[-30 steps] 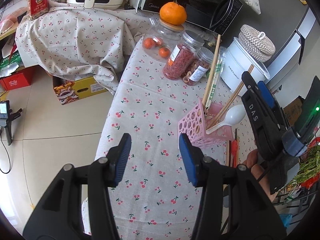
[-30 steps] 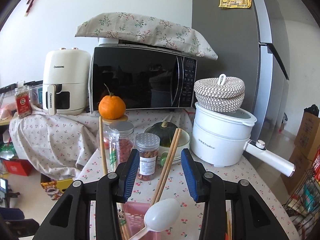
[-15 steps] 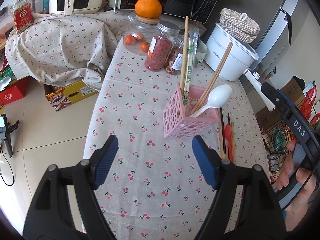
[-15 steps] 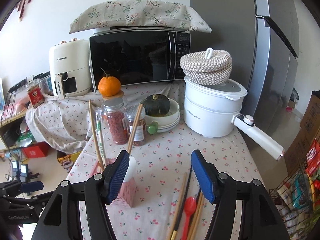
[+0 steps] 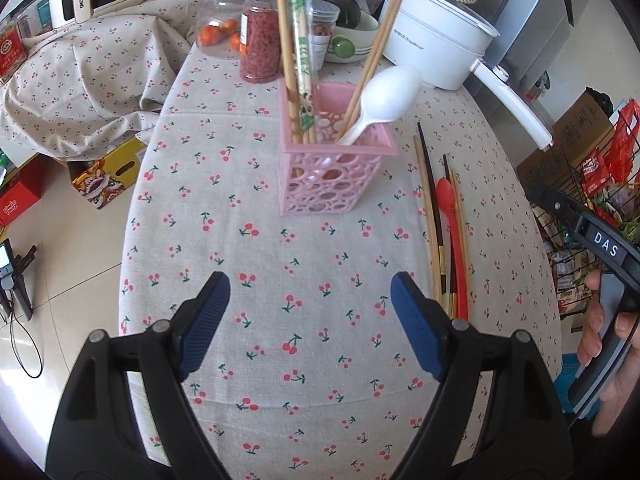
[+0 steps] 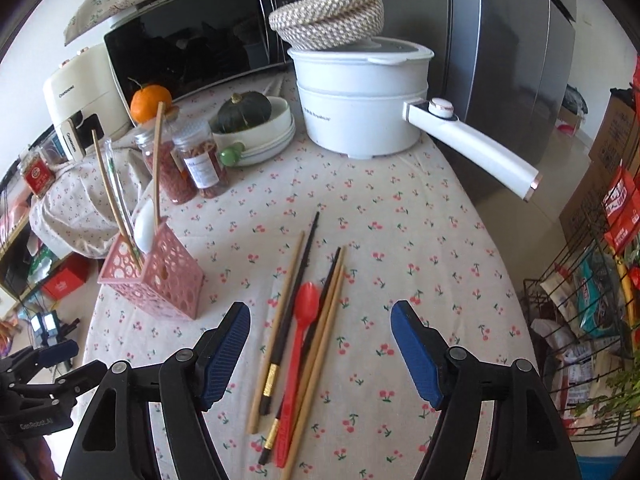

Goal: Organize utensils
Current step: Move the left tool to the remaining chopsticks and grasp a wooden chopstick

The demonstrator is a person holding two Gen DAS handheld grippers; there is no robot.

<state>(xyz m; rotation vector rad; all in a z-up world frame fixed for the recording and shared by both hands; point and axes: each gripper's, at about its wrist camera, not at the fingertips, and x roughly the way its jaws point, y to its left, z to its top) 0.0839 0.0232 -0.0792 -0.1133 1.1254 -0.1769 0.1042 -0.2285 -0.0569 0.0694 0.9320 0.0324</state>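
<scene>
Chopsticks beside red spoon, ends perhaps overlapping

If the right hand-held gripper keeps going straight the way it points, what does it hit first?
Most likely the loose utensils on the tablecloth: the red spoon and the chopsticks beside it lie between the opening jaws of the right hand-held gripper, which hold nothing. Depth is unclear.

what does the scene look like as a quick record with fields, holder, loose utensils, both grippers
holder: pink utensil holder upright on the cherry-print tablecloth
in holder: white spoon, wooden chopsticks
loose on cloth: red spoon lying among scattered chopsticks
left gripper: jaws opening, nothing between them
right gripper: jaws opening, above the loose utensils, not gripping them
</scene>
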